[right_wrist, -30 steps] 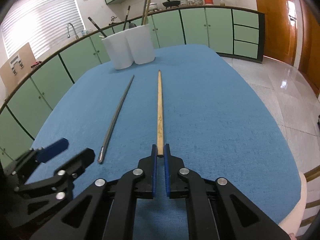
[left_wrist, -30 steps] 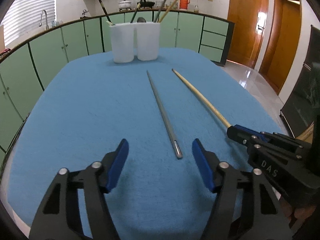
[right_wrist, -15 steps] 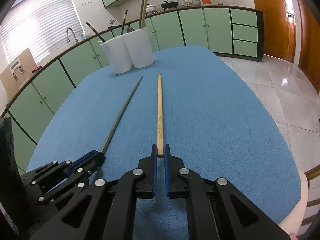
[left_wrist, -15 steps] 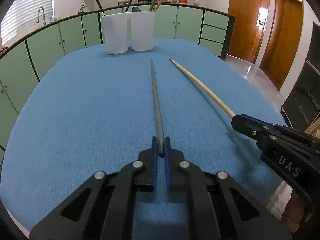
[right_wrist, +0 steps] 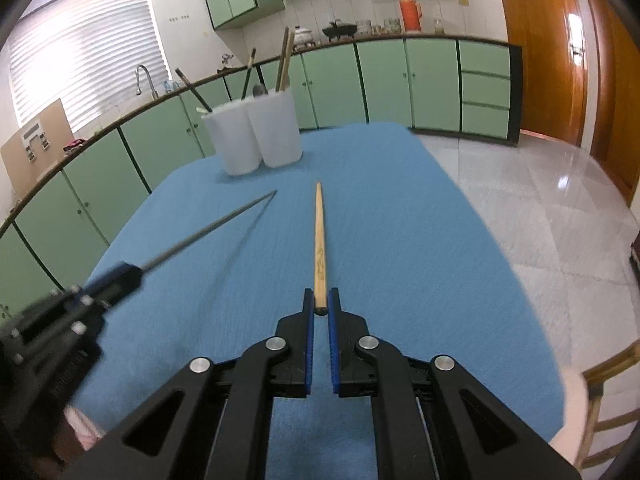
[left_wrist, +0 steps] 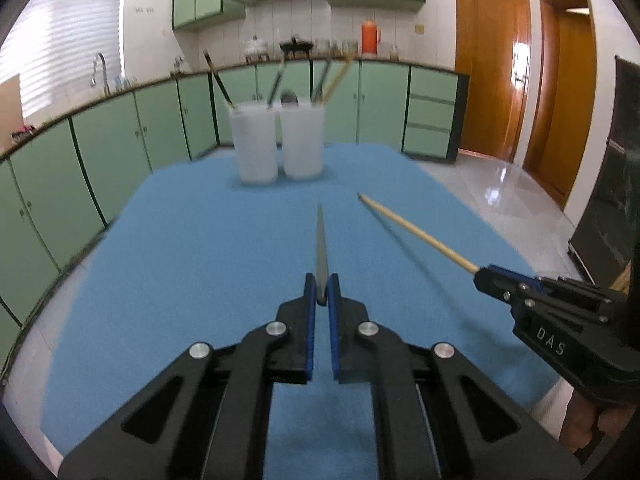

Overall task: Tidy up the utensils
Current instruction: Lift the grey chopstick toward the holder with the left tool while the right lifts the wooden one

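My left gripper [left_wrist: 321, 294] is shut on the near end of a grey metal chopstick [left_wrist: 321, 240] and holds it lifted above the blue table, tip pointing at the cups. My right gripper [right_wrist: 321, 304] is shut on the near end of a wooden chopstick [right_wrist: 319, 236], also lifted. In the right wrist view the metal chopstick [right_wrist: 212, 226] and left gripper [right_wrist: 120, 276] show at left. In the left wrist view the wooden chopstick [left_wrist: 416, 236] and right gripper [left_wrist: 486, 276] show at right. Two white cups [left_wrist: 278, 146] holding utensils stand at the table's far end.
The table is covered with a blue cloth [left_wrist: 180, 260]. Green kitchen cabinets [left_wrist: 100, 140] run behind and to the left. A wooden chair [right_wrist: 608, 400] stands by the table's right edge. Tiled floor [right_wrist: 540, 200] lies to the right.
My left gripper closed on the metal chopstick and lifted it off the cloth. My right gripper raised the wooden chopstick. Both chopsticks now hang above the table, nearer the cups.
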